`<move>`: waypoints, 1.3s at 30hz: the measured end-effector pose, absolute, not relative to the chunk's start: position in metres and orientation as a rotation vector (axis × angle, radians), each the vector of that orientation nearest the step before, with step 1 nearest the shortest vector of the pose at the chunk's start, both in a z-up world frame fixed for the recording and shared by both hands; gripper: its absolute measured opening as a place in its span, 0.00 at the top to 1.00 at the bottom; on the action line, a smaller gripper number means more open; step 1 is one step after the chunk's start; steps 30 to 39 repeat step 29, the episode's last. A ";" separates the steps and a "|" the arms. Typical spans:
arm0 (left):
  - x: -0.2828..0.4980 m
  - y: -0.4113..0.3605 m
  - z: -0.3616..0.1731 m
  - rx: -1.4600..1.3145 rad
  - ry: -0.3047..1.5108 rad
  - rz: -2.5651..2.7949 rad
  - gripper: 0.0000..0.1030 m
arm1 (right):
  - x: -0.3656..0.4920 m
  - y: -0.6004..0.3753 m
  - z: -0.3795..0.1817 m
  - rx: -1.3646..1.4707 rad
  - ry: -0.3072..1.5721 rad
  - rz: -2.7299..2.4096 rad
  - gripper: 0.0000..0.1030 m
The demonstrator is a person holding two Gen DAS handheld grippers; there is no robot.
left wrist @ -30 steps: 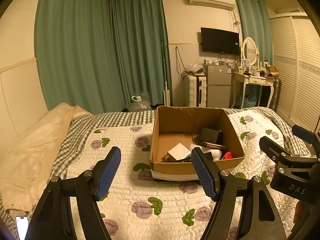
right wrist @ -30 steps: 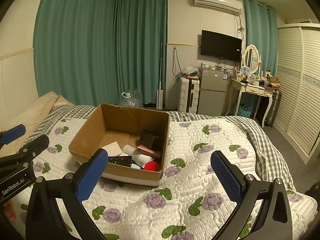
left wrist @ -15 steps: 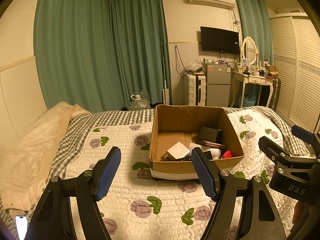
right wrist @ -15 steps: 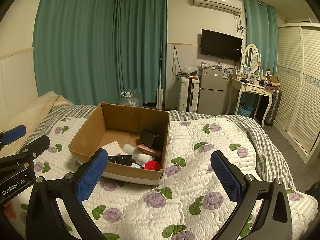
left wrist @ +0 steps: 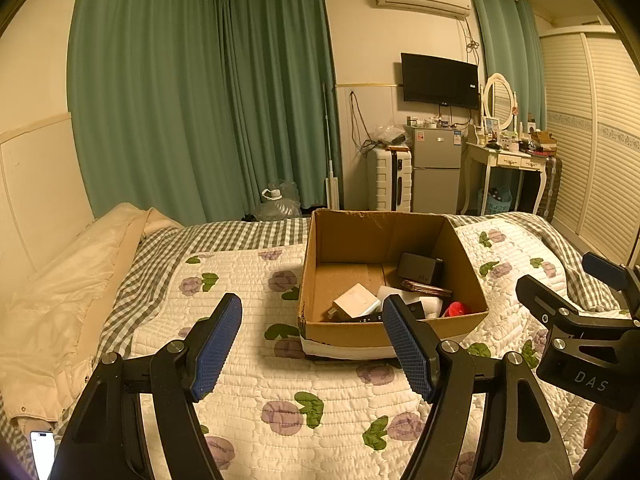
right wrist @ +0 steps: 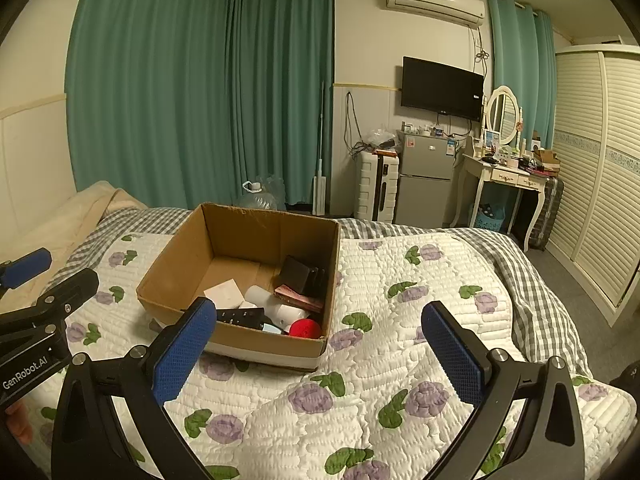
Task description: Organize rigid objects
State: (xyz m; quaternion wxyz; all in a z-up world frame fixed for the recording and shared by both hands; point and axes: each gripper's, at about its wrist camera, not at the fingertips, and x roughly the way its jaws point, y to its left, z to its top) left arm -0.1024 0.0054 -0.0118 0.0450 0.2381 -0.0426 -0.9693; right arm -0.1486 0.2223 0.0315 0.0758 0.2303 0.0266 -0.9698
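An open cardboard box (left wrist: pixel 360 236) sits on the quilted bed; it also shows in the right wrist view (right wrist: pixel 248 236). Inside lie a white box (left wrist: pixel 356 300), a black case (left wrist: pixel 418 268), a red ball (left wrist: pixel 456 309) and a black remote (right wrist: pixel 240 315). My left gripper (left wrist: pixel 312 344) is open and empty, held above the quilt in front of the box. My right gripper (right wrist: pixel 320 350) is open wide and empty, in front of the box and to its right. Each gripper shows at the edge of the other's view.
A cream duvet (left wrist: pixel 60 300) lies along the bed's left side. A phone (left wrist: pixel 42 452) lies at the lower left. Beyond the bed stand a fridge (left wrist: pixel 436 172), a white suitcase (left wrist: pixel 390 180), a dressing table (left wrist: pixel 504 160) and a wardrobe (left wrist: pixel 592 140).
Both grippers have barely moved; the left view has shifted slightly, so the box sits a little higher and to the left. Both stay open.
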 end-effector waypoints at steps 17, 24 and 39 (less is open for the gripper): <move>-0.102 0.007 -0.013 0.732 -0.133 -2.960 0.27 | -0.148 0.222 0.031 0.697 0.081 -2.906 0.00; -0.102 0.006 -0.013 0.732 -0.130 -2.963 0.27 | -0.148 0.223 0.028 0.710 0.080 -2.905 0.00; -0.104 0.007 -0.015 0.749 -0.128 -2.964 0.27 | -0.149 0.223 0.028 0.713 0.083 -2.908 0.00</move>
